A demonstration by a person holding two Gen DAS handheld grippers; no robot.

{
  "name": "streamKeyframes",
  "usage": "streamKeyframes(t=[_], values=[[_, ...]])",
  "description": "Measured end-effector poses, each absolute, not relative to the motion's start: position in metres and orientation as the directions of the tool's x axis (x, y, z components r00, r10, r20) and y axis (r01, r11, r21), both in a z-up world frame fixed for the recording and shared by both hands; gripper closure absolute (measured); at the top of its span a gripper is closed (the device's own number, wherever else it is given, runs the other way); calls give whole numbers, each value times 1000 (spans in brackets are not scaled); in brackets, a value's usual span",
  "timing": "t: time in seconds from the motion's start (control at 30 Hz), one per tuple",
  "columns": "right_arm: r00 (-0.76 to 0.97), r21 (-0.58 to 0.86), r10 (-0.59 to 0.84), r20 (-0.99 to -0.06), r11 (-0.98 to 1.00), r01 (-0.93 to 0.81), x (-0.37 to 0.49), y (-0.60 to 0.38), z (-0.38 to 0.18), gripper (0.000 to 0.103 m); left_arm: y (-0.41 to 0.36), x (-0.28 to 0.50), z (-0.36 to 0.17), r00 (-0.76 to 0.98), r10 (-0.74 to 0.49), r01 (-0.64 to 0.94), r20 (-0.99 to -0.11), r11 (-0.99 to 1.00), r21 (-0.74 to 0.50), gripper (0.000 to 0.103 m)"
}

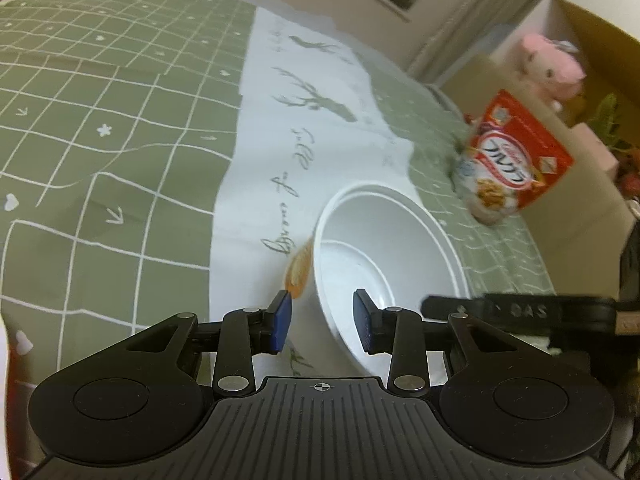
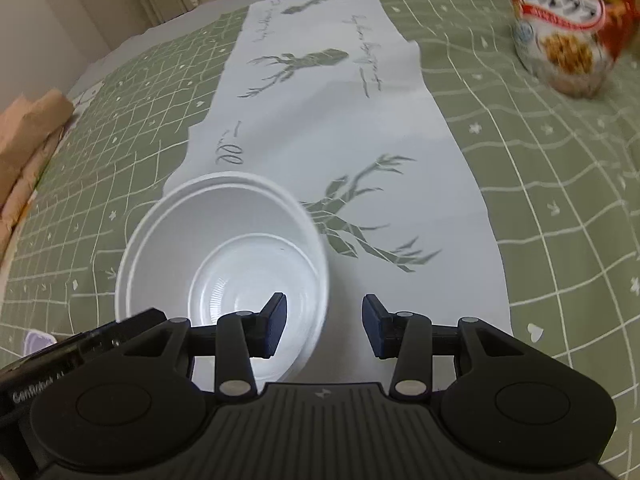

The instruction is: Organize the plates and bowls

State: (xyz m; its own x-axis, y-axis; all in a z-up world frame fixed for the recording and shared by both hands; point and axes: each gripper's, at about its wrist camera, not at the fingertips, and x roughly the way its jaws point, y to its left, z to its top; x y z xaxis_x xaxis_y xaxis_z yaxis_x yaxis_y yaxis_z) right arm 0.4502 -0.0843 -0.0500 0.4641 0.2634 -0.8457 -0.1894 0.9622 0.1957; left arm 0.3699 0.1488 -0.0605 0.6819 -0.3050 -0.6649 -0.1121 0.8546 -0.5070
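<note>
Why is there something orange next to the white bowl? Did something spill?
Maybe. An orange-brown smear lies on the white deer cloth, right against the white bowl. It looks like a stain or a crumb, too blurry to tell. Nothing else looks spilled or broken.

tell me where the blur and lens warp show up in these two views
Left wrist view: cereal bag smeared, white bowl rim softly streaked, tablecloth grid bowed by the fisheye. Right wrist view: cereal bag and bowl rim blurred, grid curving toward the edges; both grippers' own fingers stay sharp.

Black grippers [image 1: 322, 322], blue-padded fingers [image 2: 276, 326]
</note>
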Motion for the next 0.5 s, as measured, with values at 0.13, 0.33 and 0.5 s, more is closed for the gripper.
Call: streamKeyframes(t=[0.13,0.33,0.5], values=[[421,298,349,-837,937,-183,458,-95,-59,62,144,378,-62,656,-251,-156,-712,878,-453,66],[455,325,403,-794,914,-241,443,-98,-50,71,115,371,-49,648,-256,-115,-717,898,-424,69],[541,352,436,-719,900,-256,404,-137,-7,71,79,343,0,704,-267,-26,-659,917,-399,69]])
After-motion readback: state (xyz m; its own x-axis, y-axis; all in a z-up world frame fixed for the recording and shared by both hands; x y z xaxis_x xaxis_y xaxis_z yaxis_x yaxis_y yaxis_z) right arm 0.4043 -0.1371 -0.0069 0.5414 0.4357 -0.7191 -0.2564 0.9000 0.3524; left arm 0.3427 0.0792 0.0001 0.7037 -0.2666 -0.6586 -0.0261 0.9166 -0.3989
